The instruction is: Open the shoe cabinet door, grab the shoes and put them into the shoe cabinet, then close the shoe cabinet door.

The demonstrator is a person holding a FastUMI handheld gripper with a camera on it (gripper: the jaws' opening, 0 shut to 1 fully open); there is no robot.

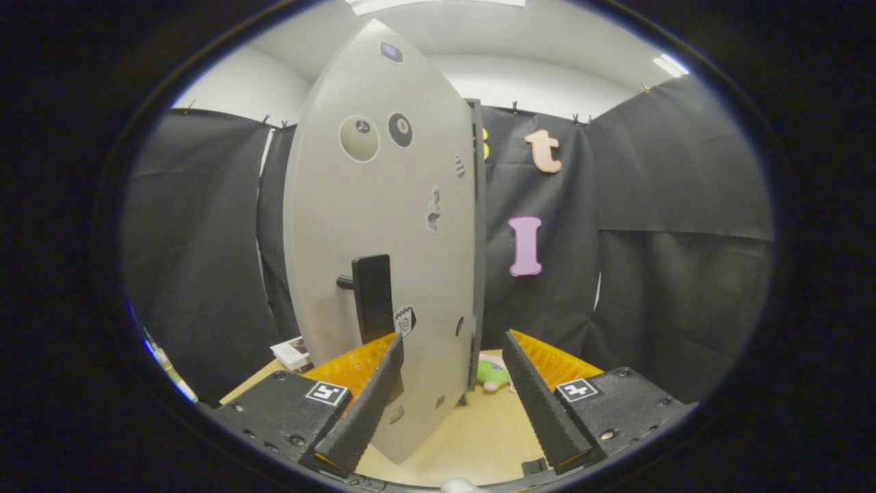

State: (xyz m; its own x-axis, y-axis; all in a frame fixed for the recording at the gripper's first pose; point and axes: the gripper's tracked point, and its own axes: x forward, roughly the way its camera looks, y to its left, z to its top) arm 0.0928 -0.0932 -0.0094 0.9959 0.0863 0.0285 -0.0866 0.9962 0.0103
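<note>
Gripper view | your gripper (pixel 452 356) gapes wide, holding nothing | door (pixel 383 226) edge between fingers, handle (pixel 373 298) by left finger | risk: bumping it shut prematurely.

Hanging on all sides: black cloth walls (pixel 684 226), creased and clipped along the upper edge. Rising above them: a plain white wall (pixel 540 85) and white ceiling (pixel 479 27). Glowing overhead: a ceiling light strip (pixel 438 4), and a second light (pixel 671 65) off to the right. Lying below: a pale wooden tabletop (pixel 479 431), meeting the cloth at the back.
</note>
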